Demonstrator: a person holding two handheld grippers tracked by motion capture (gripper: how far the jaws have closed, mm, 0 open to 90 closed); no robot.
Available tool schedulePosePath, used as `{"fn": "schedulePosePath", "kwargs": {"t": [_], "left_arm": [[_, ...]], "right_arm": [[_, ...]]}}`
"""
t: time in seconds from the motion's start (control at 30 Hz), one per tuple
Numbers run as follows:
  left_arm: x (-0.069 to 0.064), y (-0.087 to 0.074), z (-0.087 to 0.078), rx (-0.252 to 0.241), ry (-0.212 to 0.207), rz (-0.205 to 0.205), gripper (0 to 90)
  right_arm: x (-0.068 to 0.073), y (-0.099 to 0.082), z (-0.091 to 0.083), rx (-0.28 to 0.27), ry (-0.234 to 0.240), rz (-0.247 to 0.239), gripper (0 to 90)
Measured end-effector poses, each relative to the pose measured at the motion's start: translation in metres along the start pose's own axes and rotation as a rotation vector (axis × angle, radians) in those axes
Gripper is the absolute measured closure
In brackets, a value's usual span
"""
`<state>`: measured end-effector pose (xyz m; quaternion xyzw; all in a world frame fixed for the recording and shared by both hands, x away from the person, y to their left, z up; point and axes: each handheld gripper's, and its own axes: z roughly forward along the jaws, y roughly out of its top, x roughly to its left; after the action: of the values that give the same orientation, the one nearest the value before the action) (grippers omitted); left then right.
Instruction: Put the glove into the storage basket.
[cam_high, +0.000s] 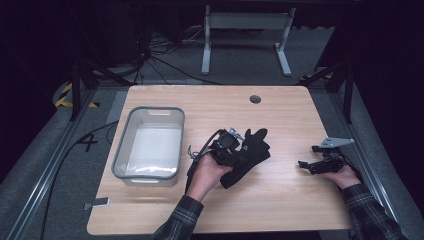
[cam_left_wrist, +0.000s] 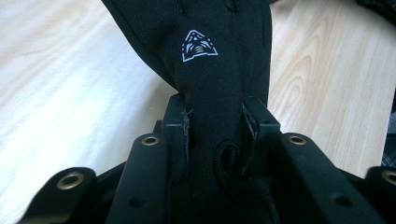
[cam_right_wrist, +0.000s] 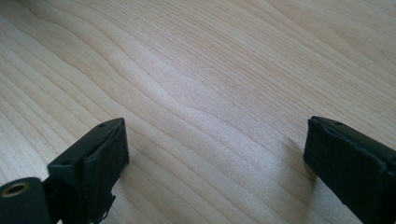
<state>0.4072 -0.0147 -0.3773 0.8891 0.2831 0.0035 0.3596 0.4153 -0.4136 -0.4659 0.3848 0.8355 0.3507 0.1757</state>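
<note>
Glove (cam_high: 250, 152), black fabric with a white emblem, is hanging clamped in your left gripper (cam_high: 235, 145) above the wooden table's (cam_high: 280, 200) middle. Your right gripper (cam_high: 306, 164) is resting spread and empty. Carrying it into the grey plastic bin (cam_high: 150, 142) is probably remaining.

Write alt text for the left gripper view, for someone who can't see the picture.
The left hand-held gripper is clamped on a black glove, its two black jaws pressing the fabric from either side. A small white triangular logo shows on the glove above the jaws. Behind it lies the light wooden table.
</note>
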Motion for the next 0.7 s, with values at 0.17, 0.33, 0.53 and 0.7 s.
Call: {"fn": "schedulePosePath", "kwargs": {"t": [0.17, 0.33, 0.53, 0.7], "left_arm": [[0.008, -0.003, -0.019, -0.027, 0.031, -0.022, 67.6], [0.021, -0.009, -0.044, -0.062, 0.073, -0.050, 67.6], [0.036, -0.020, -0.073, -0.087, 0.131, -0.089, 67.6], [0.051, -0.033, -0.095, -0.101, 0.183, -0.131, 67.6]], "right_arm": [[0.000, 0.000, 0.000, 0.000, 0.000, 0.000, 7.1], [0.000, 0.000, 0.000, 0.000, 0.000, 0.000, 7.1], [0.000, 0.000, 0.000, 0.000, 0.000, 0.000, 7.1], [0.000, 0.000, 0.000, 0.000, 0.000, 0.000, 7.1]]}}
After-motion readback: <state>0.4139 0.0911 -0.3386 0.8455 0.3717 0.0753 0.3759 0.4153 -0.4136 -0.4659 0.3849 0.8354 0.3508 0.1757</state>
